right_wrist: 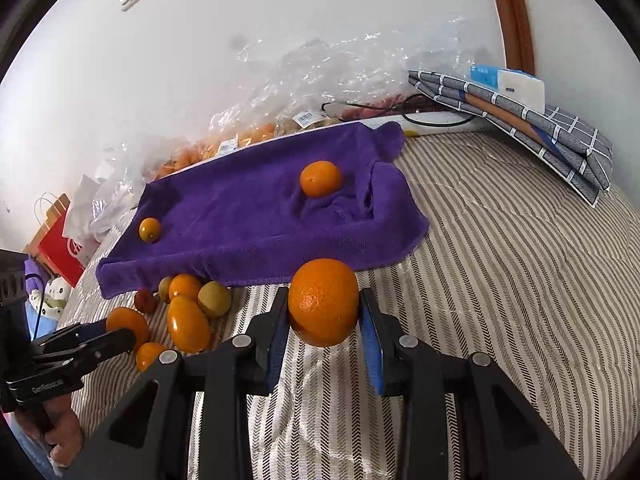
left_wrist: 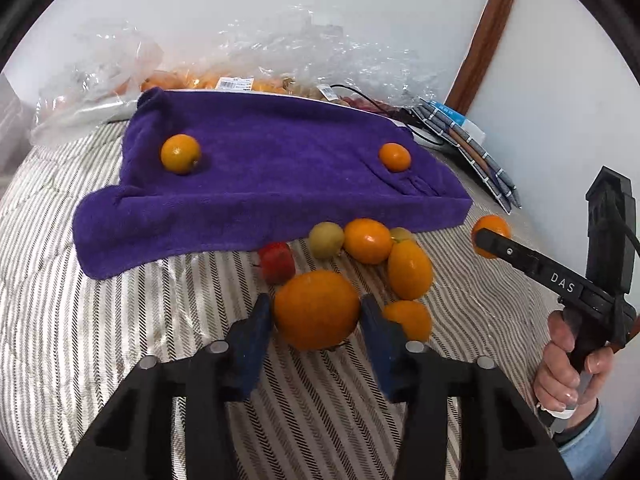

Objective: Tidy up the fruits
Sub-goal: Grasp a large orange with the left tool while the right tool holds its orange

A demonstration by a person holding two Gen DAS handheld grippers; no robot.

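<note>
The purple towel (left_wrist: 272, 184) lies spread over a raised slab on the striped bed cover (left_wrist: 120, 340), and serves as the landmark here; two small oranges sit on top of it, one near its left end (left_wrist: 180, 153) and one near its right end (left_wrist: 395, 157); just in front of the towel's near edge a loose cluster of fruit rests on the bed cover: a red fruit (left_wrist: 277, 262), a yellow-green fruit (left_wrist: 326, 240), a round orange (left_wrist: 367, 241) and an oval orange fruit (left_wrist: 409, 269); at the front of that cluster the left gripper (left_wrist: 318, 318) has its jaws narrowly parted around a large orange (left_wrist: 317, 309), the blue pads at or very near its sides; to the right of the towel's near corner the right gripper (right_wrist: 324, 312) has its jaws closed on another orange (right_wrist: 323, 302), holding it clear of the bed cover; clear plastic bags of fruit (left_wrist: 256, 64) lie behind the towel against the wall.
</note>
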